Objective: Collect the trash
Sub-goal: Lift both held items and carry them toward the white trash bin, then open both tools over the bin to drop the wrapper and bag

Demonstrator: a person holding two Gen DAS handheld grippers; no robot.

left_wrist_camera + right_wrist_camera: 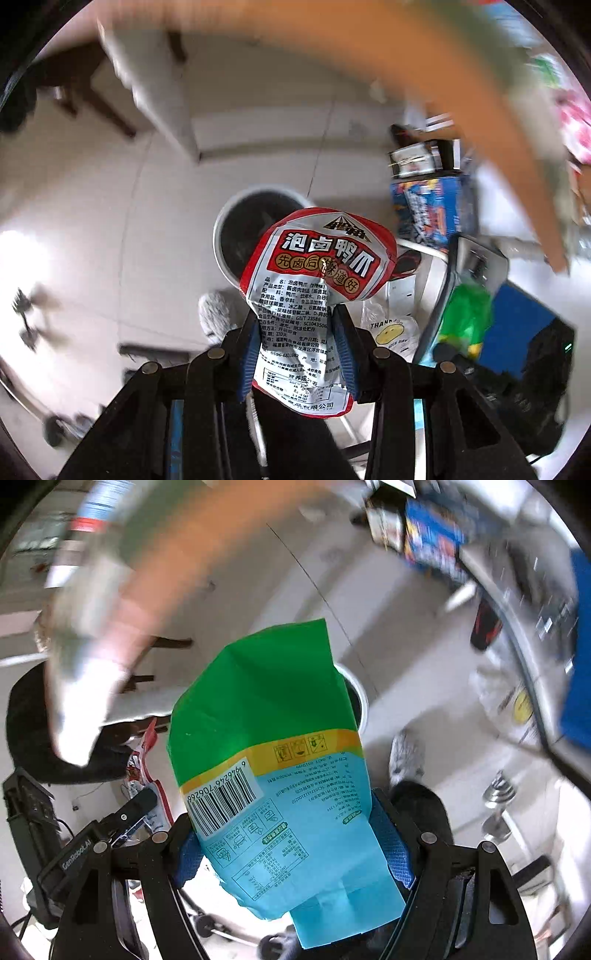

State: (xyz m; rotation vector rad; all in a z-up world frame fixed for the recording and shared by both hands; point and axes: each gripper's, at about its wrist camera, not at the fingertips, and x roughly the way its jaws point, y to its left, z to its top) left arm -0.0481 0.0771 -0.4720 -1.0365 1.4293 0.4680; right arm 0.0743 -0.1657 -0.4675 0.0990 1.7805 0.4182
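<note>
My left gripper (295, 325) is shut on a red and white snack wrapper (317, 258) with Chinese print, held in the air over a round white trash bin (236, 214) with a dark inside on the floor. My right gripper (291, 834) is shut on a green, yellow and light-blue snack bag (258, 716) with a barcode. The bag covers most of the same bin (360, 698), whose white rim shows behind it. In the left wrist view the right gripper with the green bag (467, 314) is to the right. In the right wrist view the left gripper's red wrapper (147, 775) is at lower left.
An orange wooden table edge (480, 107) arcs overhead, blurred, with packets on top. Blue boxes (432, 206) and stacked items stand on the floor at right. A white plastic bag (388, 328) lies near the bin. A chair with dark legs (85, 88) stands far left. Dumbbells (498, 797) lie at right.
</note>
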